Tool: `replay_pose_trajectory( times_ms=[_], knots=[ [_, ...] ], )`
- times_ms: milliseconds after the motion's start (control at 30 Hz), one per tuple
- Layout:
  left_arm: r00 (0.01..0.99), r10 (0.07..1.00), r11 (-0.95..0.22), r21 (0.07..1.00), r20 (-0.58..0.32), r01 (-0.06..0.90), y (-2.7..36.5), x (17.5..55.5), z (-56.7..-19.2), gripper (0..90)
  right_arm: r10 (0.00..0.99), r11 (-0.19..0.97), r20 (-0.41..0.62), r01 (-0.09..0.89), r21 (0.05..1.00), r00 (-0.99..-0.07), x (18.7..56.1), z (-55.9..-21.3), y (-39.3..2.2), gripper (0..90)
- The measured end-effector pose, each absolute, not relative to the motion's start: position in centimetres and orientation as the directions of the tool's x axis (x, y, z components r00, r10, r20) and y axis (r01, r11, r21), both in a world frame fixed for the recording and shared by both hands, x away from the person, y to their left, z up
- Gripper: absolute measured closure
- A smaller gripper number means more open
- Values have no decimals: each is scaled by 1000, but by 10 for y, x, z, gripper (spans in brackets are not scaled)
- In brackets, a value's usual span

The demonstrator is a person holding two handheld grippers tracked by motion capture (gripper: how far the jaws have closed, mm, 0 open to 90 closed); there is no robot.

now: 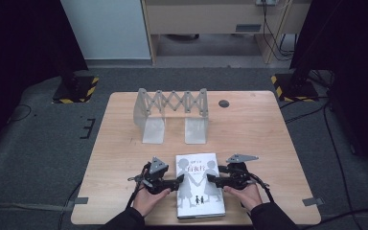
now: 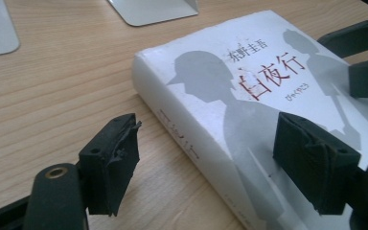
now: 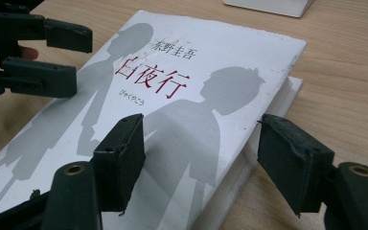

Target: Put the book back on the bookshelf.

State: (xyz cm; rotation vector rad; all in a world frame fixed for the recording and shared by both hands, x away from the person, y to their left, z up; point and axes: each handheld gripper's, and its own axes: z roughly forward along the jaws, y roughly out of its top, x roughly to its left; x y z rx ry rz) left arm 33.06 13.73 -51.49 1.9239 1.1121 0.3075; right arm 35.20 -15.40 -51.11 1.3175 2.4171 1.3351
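A white book with grey silhouettes and red characters on its cover lies flat near the front edge of the wooden table. My left gripper is at its left side, open. In the left gripper view the left gripper straddles the spine of the book, one pad beside it over the wood and one over the cover. My right gripper is at the right side, also open. In the right gripper view the right gripper straddles the page edge of the book, with gaps at both pads.
A grey metal scissor-type book rack with two flat feet stands at the table's back middle. A small dark round disc lies to its right. Black stands with hazard-striped bases flank the table on the floor.
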Motion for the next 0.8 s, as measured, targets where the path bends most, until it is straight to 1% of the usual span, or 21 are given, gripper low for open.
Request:
replay_pose_trajectory(
  times_ms=[100, 233, 367, 467, 567, 600, 700, 800],
  knots=[
    [578, 785, -208, 784, -223, 585, 133, 330, -517, 227, 717, 237, 328, 657, 715, -616, 354, -512, -154, 334],
    [588, 770, -190, 790, -249, 583, 127, 330, -521, 227, 708, 223, 356, 671, 707, -610, 354, -516, -151, 312],
    [594, 762, -184, 792, -259, 582, 123, 329, -522, 227, 703, 216, 368, 676, 705, -609, 355, -514, -153, 331],
    [593, 757, -172, 793, -273, 585, 124, 330, -521, 225, 695, 200, 375, 666, 718, -614, 355, -512, -155, 352],
    [595, 750, -156, 797, -288, 583, 126, 330, -520, 226, 672, 149, 412, 657, 739, -616, 354, -506, -159, 384],
    [598, 748, -153, 803, -287, 576, 126, 330, -520, 226, 653, 112, 438, 650, 751, -618, 355, -503, -161, 396],
    [604, 743, -149, 809, -287, 568, 127, 330, -519, 226, 641, 91, 446, 639, 764, -625, 355, -501, -160, 397],
    [606, 741, -148, 809, -290, 569, 127, 330, -519, 225, 631, 100, 431, 619, 779, -645, 356, -501, -157, 383]
  ],
)
